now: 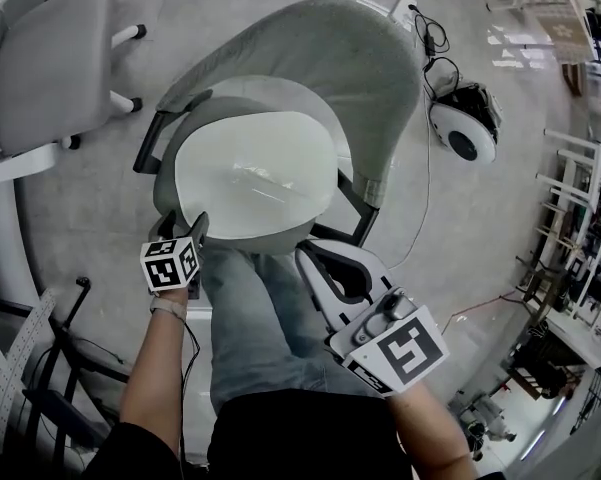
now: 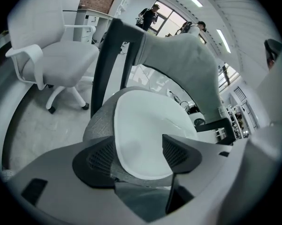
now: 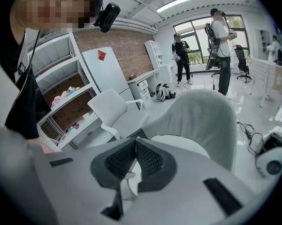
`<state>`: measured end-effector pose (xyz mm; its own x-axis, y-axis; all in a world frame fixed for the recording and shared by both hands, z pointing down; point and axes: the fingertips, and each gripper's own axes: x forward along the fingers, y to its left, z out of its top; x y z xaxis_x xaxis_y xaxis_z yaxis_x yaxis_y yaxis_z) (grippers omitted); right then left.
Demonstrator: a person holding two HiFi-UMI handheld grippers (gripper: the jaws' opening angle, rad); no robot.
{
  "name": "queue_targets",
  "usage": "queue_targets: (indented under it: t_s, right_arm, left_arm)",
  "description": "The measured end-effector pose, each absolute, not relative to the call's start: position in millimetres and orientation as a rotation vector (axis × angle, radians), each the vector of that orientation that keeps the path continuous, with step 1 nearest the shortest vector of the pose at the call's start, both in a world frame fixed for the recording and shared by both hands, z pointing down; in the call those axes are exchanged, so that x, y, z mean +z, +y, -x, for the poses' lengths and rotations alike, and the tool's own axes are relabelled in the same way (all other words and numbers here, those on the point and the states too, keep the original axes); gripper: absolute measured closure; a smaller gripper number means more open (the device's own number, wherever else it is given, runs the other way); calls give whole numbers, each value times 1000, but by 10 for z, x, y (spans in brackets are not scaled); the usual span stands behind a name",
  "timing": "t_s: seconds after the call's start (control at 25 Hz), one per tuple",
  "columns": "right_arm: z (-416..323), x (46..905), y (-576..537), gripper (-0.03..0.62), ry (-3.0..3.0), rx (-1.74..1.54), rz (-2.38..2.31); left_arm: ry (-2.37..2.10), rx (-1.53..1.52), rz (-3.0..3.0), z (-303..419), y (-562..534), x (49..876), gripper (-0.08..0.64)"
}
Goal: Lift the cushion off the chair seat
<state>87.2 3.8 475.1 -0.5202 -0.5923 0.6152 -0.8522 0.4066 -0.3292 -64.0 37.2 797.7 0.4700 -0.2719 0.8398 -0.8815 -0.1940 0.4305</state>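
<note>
A white rounded cushion lies on the seat of a grey chair with a curved backrest and dark arm frames. My left gripper is at the cushion's front left edge. In the left gripper view it stands open, with the front rim of the cushion between its dark pads; the pads do not press on it. My right gripper hovers at the seat's front right, apart from the cushion. Its jaws are shut with nothing between them, and the cushion shows beyond.
A white office chair stands at the left. A round white device with cables lies on the floor to the right of the grey chair. The person's jeans-clad legs are right in front of the seat. People stand far back by the windows.
</note>
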Motion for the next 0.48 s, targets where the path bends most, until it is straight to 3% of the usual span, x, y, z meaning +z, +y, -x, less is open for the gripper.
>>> queue_targets:
  t_s: [0.48]
  right_arm:
    - [-835,4945,77,581,-2220,928,-1248]
  left_arm:
    - [-917,801,-1624,577,510,8536,236]
